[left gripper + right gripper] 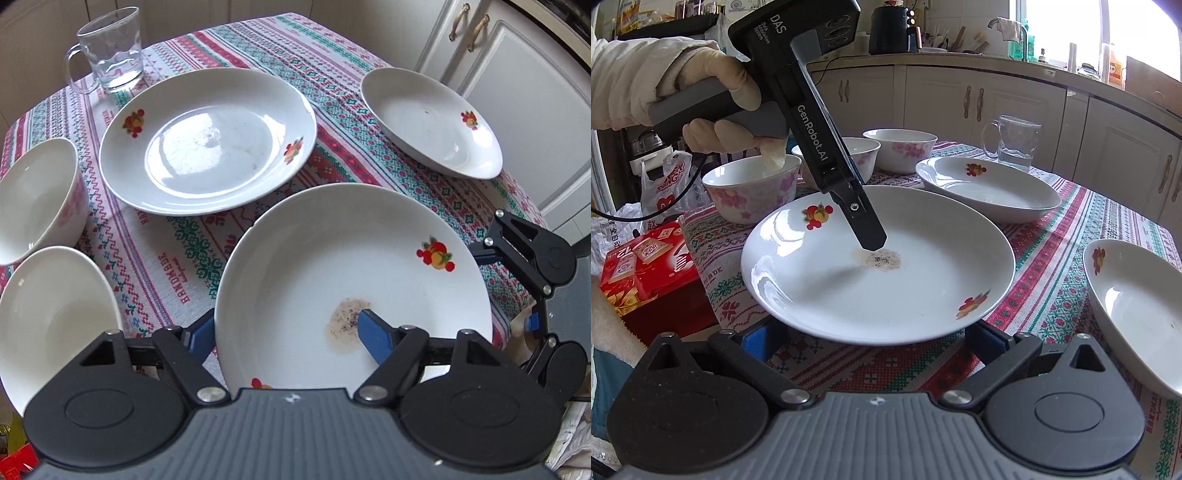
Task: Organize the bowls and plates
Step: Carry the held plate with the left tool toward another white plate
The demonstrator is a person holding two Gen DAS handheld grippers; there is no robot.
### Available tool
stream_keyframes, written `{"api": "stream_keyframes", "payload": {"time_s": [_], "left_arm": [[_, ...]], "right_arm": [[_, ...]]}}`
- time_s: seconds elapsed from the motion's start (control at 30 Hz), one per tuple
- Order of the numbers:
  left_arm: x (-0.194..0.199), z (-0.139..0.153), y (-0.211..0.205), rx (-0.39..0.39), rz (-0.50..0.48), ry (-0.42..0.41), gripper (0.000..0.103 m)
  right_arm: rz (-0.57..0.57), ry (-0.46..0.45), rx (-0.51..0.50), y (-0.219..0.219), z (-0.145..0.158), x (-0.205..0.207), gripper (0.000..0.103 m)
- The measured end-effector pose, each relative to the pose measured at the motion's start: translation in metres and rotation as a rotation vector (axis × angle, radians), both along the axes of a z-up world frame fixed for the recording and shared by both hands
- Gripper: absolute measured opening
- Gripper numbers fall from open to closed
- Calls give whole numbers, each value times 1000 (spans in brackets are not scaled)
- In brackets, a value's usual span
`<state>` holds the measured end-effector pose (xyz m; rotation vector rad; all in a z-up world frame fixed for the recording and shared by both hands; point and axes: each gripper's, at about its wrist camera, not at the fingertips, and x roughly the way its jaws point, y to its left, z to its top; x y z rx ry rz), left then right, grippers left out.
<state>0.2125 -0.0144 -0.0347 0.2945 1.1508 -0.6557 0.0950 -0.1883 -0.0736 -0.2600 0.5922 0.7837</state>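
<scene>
On a table spread with a patterned cloth (207,254), two white bowls (33,199) stand at the left edge. Beside them, the left gripper (288,332) straddles the rim of a stained plate (369,266), one blue pad outside, the other inside near the stain; its jaws stand apart, not pressing. A gloved hand (701,92) holds it. Behind lie a flat plate (207,144) and a glass mug (110,51). Further right sits a deep plate (428,122). The right gripper (879,343) waits at the stained plate's near edge, jaws open beneath the rim.
</scene>
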Motion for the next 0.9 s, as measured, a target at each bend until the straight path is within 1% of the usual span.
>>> {"api": "stream_keyframes", "payload": {"time_s": [0.2, 0.3, 0.4, 0.57, 0.73, 0.9], "left_arm": [[6, 1, -2, 13, -20, 35, 78], [9, 1, -2, 13, -14, 51, 78], [12, 3, -2, 0, 8, 76, 78], [13, 3, -3, -16, 7, 102, 78], [20, 5, -2, -48, 29, 151, 79], [24, 4, -3, -53, 23, 176, 81]], "right_arm": [[1, 0, -2, 1, 0, 0, 103], [-1, 2, -4, 1, 1, 0, 103], [1, 6, -10, 1, 1, 0, 103], [14, 12, -20, -3, 3, 1, 103], [13, 16, -17, -6, 3, -1, 103], [5, 11, -12, -6, 3, -3, 103]]}}
